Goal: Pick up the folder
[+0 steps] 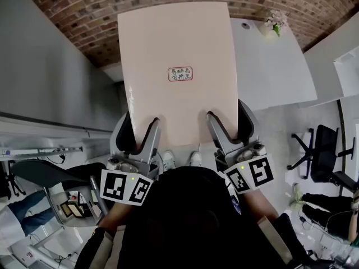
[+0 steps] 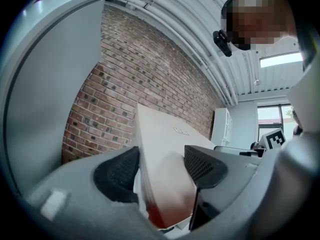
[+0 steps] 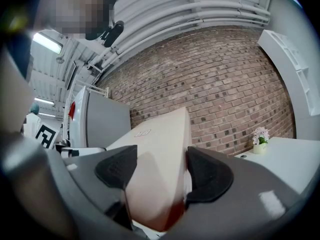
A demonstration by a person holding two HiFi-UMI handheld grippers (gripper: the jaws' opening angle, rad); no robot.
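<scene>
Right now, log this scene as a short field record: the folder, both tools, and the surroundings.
folder: pale and thick, held up in the air in front of the person
label: red-framed, on the folder's upper face
left tool: jaws clamped on the folder's near edge, left side
right tool: jaws clamped on the near edge, right side
surroundings: brick wall ahead; white table to the right with a small flower pot
task status: folder picked up, held by both tools

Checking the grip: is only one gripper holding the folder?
No, the left gripper and right gripper both clamp the folder.
</scene>
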